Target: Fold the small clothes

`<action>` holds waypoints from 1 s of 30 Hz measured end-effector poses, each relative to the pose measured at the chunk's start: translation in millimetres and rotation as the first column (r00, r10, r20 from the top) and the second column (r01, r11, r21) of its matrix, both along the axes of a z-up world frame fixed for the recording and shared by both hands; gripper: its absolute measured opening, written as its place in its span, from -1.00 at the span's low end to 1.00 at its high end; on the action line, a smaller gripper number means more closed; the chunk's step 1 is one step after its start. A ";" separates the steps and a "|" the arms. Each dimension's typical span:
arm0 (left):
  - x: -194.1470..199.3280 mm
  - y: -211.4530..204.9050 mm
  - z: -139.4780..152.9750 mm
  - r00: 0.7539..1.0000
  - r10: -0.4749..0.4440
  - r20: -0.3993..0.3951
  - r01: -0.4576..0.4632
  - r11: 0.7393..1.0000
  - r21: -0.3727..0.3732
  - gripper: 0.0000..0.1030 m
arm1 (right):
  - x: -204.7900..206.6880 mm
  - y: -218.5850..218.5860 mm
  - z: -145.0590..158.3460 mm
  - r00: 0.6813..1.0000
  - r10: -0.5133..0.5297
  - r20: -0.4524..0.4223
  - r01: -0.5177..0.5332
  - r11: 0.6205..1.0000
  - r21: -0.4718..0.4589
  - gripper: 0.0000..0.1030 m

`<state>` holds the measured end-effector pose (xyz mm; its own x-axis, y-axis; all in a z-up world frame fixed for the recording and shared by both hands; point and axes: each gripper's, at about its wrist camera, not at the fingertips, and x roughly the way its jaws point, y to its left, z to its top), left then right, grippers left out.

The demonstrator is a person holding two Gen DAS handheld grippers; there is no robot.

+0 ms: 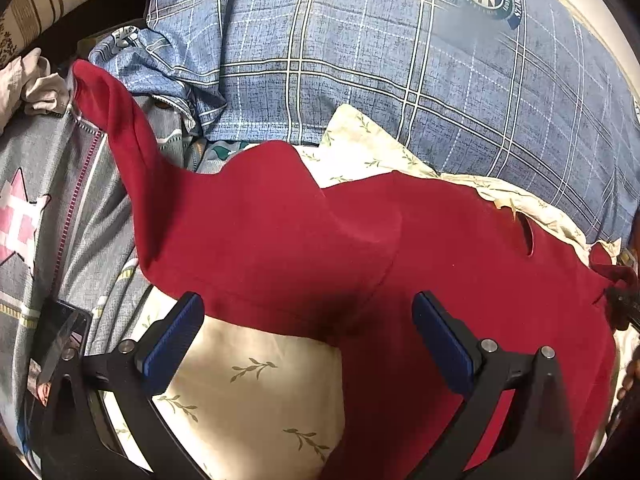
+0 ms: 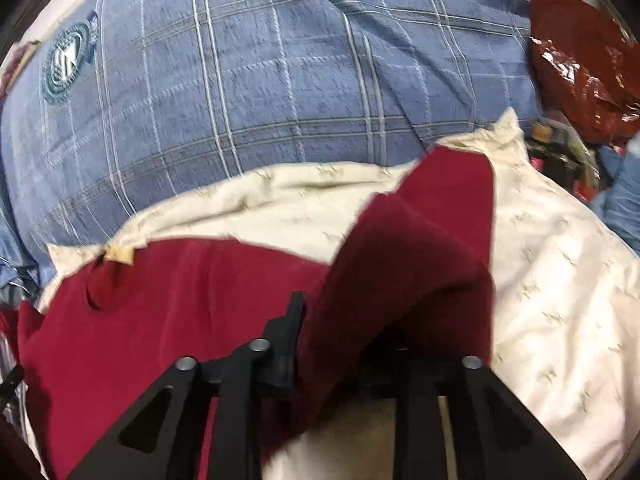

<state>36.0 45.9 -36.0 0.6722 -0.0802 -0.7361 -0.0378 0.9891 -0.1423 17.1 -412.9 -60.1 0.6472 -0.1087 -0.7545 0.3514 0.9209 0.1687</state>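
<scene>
**Red shirt on the cream pillow**

A red shirt lies spread out on a cream pillow with little leaves. One long sleeve reaches up and to the left, onto a gray cover with a pink star. Behind the pillow sits a big blue checked pillow with a round badge on it.

The left gripper is spread wide. Its two blue pads hang just over the near edge of the shirt, and nothing is between them.

The right gripper pinches a bunch of the red shirt. The cloth is lifted up into a hump and hides one finger. The other black finger presses against the cloth. This view is a bit blurry.

A shiny dark red bag lies far off at the top right
</scene>
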 end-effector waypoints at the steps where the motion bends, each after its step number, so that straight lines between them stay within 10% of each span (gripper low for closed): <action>1: -0.6 0.8 1.1 1.000 0.002 0.006 -0.002 1.000 0.001 1.00 | -7.9 6.5 9.6 1.000 0.003 0.013 -0.003 1.000 -0.023 -0.27; 6: -1.0 6.1 6.1 1.000 0.016 0.020 -0.016 1.000 -0.010 1.00 | -31.3 53.8 50.2 0.983 0.146 0.112 -0.146 0.989 -0.012 0.28; 15: -3.0 17.1 12.0 0.998 0.035 0.043 -0.035 0.999 0.010 1.00 | 8.7 189.0 28.8 0.884 0.455 0.104 -0.463 0.885 0.059 0.25; 23: 3.1 26.4 9.7 0.999 0.047 0.024 -0.047 0.999 0.006 1.00 | 39.5 254.2 -16.5 0.846 0.532 -0.034 -0.530 0.846 0.062 0.22; 30: 6.5 41.5 6.0 0.997 0.079 0.013 -0.079 0.997 -0.005 1.00 | 35.1 259.2 7.5 0.841 0.541 0.010 -0.540 0.840 0.052 0.25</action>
